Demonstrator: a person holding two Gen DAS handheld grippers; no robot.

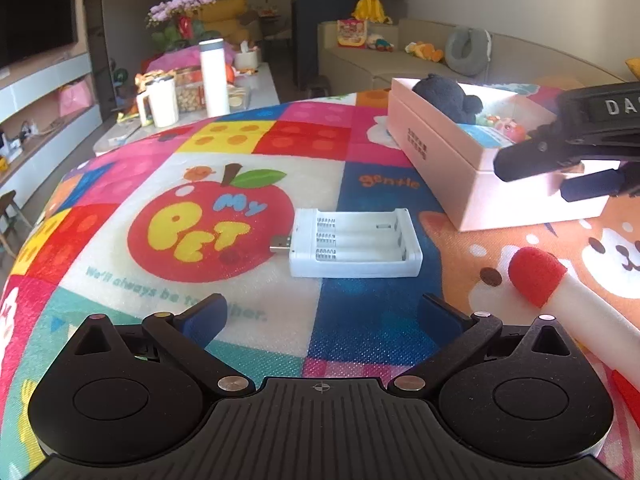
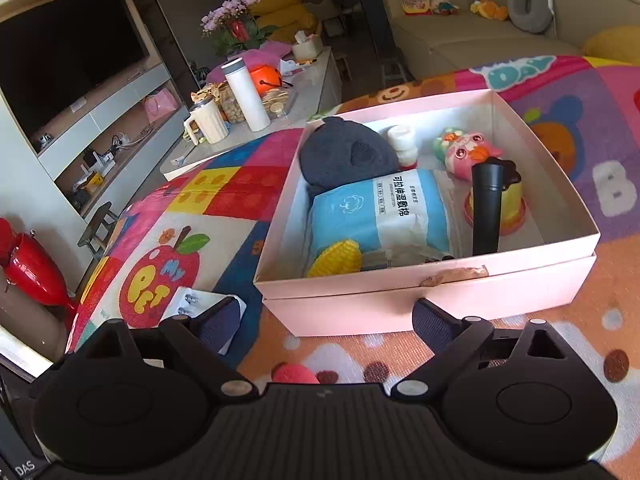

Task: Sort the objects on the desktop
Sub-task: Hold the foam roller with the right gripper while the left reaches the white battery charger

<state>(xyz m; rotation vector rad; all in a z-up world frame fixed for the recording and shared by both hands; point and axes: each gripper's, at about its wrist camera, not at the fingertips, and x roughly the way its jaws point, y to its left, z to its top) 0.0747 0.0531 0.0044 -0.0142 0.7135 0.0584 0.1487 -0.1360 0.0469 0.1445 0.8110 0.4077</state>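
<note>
On desk [image 1: 352,328], under bright play mat, box [image 2: 400,304] sits open-topped as collecting bin: already holds dark plush [image 2: 344,156], blue pack [image 2: 380,216], black tube [image 2: 486,208], small toys. Charger [image 1: 356,244] lies flat on mat, well clear of box, not yet sorted. Foam stick [image 1: 560,292] near box, red tip up-left; possibly next. Left tongs [image 1: 320,312] wide open, empty, aimed at charger. Right tongs [image 2: 324,320] wide open, empty, just before box front.

left tongs [image 1: 324,316] open | battery charger [image 1: 354,242] ahead | pink box [image 1: 460,160] right
</note>
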